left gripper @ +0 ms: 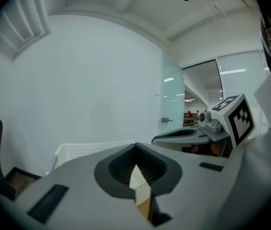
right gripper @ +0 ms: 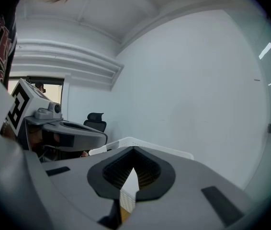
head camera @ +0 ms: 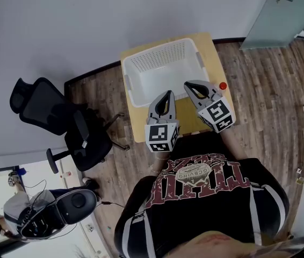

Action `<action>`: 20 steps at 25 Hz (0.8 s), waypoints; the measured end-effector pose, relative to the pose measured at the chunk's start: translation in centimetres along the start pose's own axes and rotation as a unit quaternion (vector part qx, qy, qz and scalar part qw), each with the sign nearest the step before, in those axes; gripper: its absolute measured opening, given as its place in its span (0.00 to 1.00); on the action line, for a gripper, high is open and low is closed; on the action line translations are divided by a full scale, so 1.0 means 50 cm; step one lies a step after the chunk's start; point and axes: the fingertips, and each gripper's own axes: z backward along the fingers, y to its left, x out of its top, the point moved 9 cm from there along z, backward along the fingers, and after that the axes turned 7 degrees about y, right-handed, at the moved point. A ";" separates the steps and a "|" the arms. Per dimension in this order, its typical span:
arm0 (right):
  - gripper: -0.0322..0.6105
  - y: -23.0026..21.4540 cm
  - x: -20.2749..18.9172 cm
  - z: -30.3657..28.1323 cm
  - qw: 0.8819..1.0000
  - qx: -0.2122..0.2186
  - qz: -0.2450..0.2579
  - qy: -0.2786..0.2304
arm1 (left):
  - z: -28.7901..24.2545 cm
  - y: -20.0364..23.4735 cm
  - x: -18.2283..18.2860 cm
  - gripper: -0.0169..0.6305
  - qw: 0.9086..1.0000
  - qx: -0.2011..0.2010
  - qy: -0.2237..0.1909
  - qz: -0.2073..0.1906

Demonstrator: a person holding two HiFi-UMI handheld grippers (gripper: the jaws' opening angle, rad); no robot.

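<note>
White perforated basket, set open side up on a small wooden worktop. The basket's long axis is laid crosswise to the person, roughly parallel to the white wall behind it, with the right end turned slightly farther away. Most of the worktop is covered by the basket.

The left hand-held gripper is held above the basket's near rim, and the right hand-held gripper above its near right corner; both are pointed toward the basket. In each gripper view the jaws are seen pressed together at their tips, with nothing pinched; only a thin wedge of basket mesh is glimpsed behind them.

A small red round object is seen on the worktop just right of the basket. A wood-plank floor surrounds the worktop. A black office chair is placed well to the left of the basket, and a frosted glass door beyond it to the right.
</note>
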 end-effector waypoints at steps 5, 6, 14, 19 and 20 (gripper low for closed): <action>0.07 -0.013 0.014 -0.035 1.000 0.002 -0.002 0.002 | -0.026 0.030 0.010 0.07 1.000 -0.002 0.004 0.004; 0.07 -0.013 0.018 -0.040 1.000 0.003 -0.002 0.002 | -0.029 0.035 0.011 0.07 1.000 -0.002 0.004 0.004; 0.07 -0.005 0.031 -0.052 1.000 0.003 -0.010 0.000 | -0.024 0.055 0.015 0.07 1.000 -0.006 0.008 0.011; 0.07 -0.015 0.030 -0.047 1.000 0.004 -0.009 0.002 | -0.029 0.048 0.021 0.07 1.000 -0.006 0.008 0.011; 0.07 -0.015 0.032 -0.048 1.000 0.005 -0.009 0.002 | -0.030 0.049 0.022 0.07 1.000 -0.006 0.008 0.011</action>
